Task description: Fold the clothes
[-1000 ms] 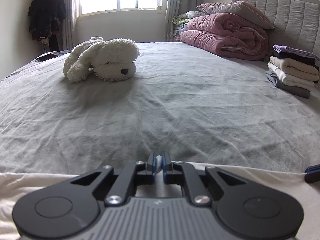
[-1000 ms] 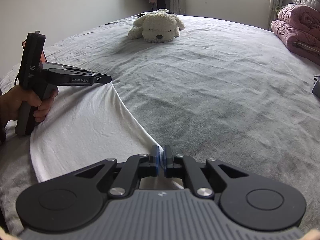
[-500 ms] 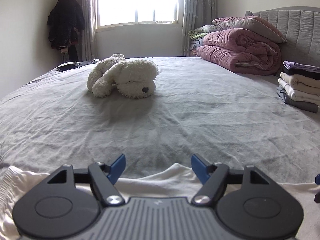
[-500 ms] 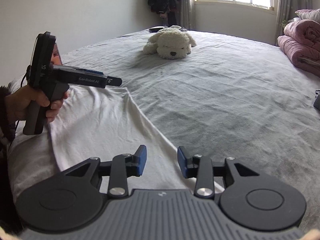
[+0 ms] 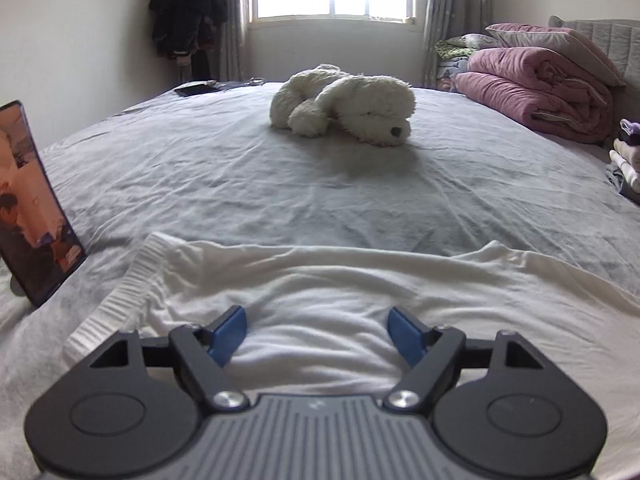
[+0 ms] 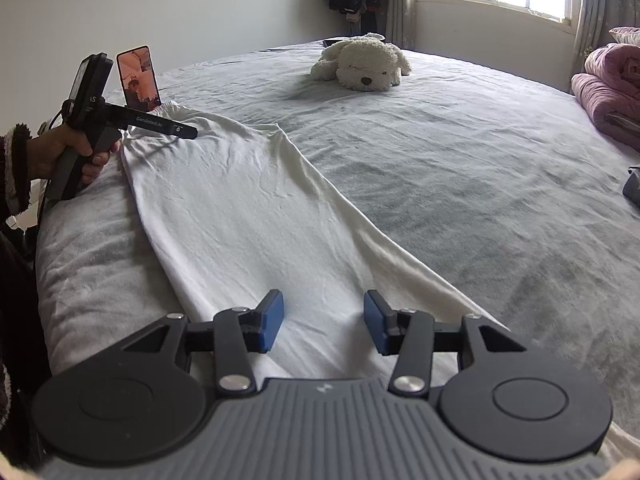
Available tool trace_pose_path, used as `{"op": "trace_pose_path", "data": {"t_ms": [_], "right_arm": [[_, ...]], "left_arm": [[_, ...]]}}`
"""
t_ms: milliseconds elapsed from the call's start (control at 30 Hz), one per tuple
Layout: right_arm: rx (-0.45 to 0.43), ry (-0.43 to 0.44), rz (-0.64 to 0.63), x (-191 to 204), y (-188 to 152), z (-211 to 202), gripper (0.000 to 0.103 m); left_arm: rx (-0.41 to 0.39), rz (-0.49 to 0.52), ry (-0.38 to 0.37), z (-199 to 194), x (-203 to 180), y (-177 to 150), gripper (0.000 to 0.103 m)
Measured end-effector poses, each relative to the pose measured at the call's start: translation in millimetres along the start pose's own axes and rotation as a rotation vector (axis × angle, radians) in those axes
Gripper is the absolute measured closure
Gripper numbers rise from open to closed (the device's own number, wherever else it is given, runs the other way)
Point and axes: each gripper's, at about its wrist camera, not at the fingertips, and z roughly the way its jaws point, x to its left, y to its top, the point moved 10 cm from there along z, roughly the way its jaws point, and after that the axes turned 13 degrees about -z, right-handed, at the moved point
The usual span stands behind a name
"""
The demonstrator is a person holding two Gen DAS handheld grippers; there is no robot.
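garment on bed – near edge | plush dog – beyond

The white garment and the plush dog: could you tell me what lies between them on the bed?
Nothing: in the left wrist view, only bare grey bedsheet separates the white garment from the plush dog.

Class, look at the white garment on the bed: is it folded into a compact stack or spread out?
Spread out. The white garment lies long and flat on the grey bedsheet, with no stacked layers.
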Motion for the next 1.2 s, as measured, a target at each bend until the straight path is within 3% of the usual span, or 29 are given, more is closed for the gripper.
{"op": "trace_pose_path", "data": {"t_ms": [200, 433, 567, 700, 867, 1067, 1200], "right_arm": [[0.091, -0.095, 0.098, -18.7, -10.0, -18.7, 0.053], [0.170, -0.218, 0.264, -41.3, -42.2, -56.6, 0.053], [0.220, -0.294, 0.352, -57.2, -72.7, -75.0, 0.053], [0.242, -0.368, 0.467, -74.4, -92.5, -95.3, 0.053], [0.322, -0.500, 0.508, -91.6, -111.6, -117.2, 0.053], [0.279, -0.522, 0.675, -104.1, -123.6, -144.0, 0.053], [0.253, -0.538, 0.754, -108.3, -129.2, -149.6, 0.053]], "left_arm": [[0.020, -0.007, 0.050, -7.1, -5.4, 9.0, 0.023], [0.007, 0.091, -0.112, -27.2, -64.8, 7.2, 0.022], [0.033, 0.136, -0.158, -31.5, -86.3, -3.5, 0.022], [0.066, 0.120, -0.223, -41.8, -106.1, -10.9, 0.022], [0.061, 0.156, -0.287, -63.6, -133.0, -13.2, 0.021], [0.059, 0.151, -0.326, -85.7, -148.3, -12.8, 0.014], [0.117, 0.091, -0.376, -81.5, -152.9, -21.8, 0.014]]}}
